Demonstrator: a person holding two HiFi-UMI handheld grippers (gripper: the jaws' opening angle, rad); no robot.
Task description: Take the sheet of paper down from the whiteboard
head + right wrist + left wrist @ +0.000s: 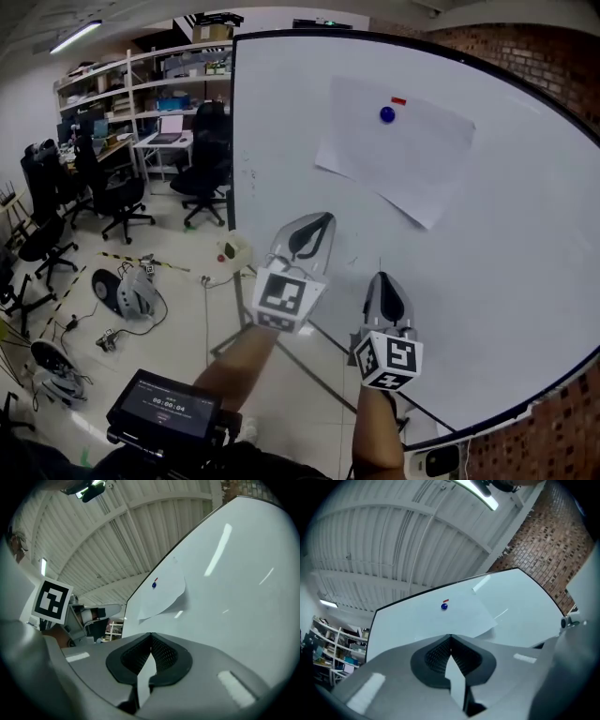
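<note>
- Plainly, both pairs of jaws are pressed together on nothing; the left gripper (314, 225) and right gripper (384, 283) point up at the whiteboard (525, 272).
- The sheet of paper (398, 159) hangs above and beyond both tips, well apart from them. A blue magnet (387, 114) pins its top, so its lower corner curls free.
- Left of the left gripper stand office chairs (202, 178) and shelves (141, 75).

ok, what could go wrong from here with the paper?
1. A single blue magnet pins the sheet of paper; tugging the sheet could tear it or fling the magnet.
2. Left gripper and right gripper are both shut below the sheet; shut jaws may just push it along the whiteboard.
</note>
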